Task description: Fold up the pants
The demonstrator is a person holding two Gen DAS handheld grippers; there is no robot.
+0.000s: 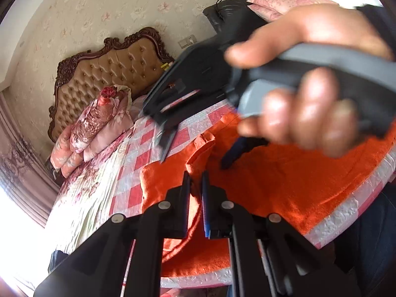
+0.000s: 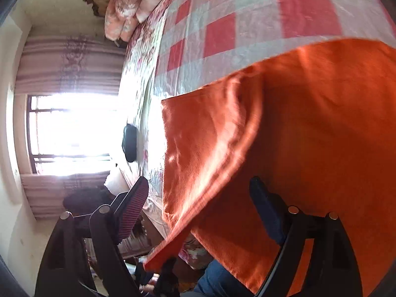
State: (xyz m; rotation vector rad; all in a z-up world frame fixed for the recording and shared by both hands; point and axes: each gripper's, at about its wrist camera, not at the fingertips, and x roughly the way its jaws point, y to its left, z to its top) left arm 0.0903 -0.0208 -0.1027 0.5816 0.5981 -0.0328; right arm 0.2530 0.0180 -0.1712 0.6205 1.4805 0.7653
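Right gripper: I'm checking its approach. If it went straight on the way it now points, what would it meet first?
Most likely the orange pants. The right gripper is open, and the raised fold of cloth lies straight ahead between its fingers; depth is unclear.

Right cam: my right gripper (image 2: 198, 188) has its jaws wide apart, nothing pinched. Orange pants (image 2: 309, 128) lie spread on the bed (image 2: 222, 19), one edge lifted into a raised fold running between the jaws. Checked pink-and-white quilt beyond them, floral pillows (image 2: 128, 2) at the head end, bright window (image 2: 71, 128) behind a striped curtain.
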